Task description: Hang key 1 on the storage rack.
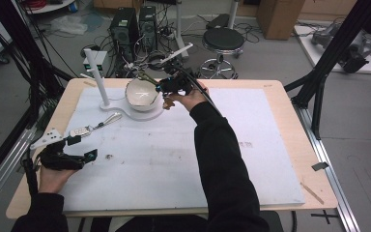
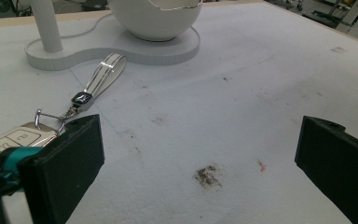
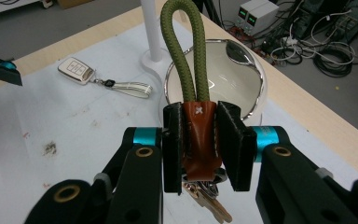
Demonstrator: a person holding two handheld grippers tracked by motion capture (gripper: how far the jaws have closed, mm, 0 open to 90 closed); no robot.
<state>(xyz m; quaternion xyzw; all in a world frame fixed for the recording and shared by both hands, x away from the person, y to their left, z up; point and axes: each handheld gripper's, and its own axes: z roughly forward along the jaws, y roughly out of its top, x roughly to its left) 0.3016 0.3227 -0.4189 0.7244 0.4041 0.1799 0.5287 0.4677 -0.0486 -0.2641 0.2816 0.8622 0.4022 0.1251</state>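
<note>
Right gripper (image 3: 200, 144) with keyring (image 3: 198, 140) over bowl rim (image 3: 256, 70) (mat (image 1: 251, 159) bare).

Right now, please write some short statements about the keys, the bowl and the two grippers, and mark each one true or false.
1. The right gripper is shut on the brown leather tab of the keychain with the olive rope loop. True.
2. The left gripper holds the car key fob. False: its jaws stand wide open, and the fob lies on the white mat beside one jaw.
3. Metal keys hang below the leather tab. True.
4. The white bowl lies upside down on the mat. False: it sits upright on a white stand.
5. The fob's white strap lies inside the bowl. False: it lies flat on the mat.
</note>
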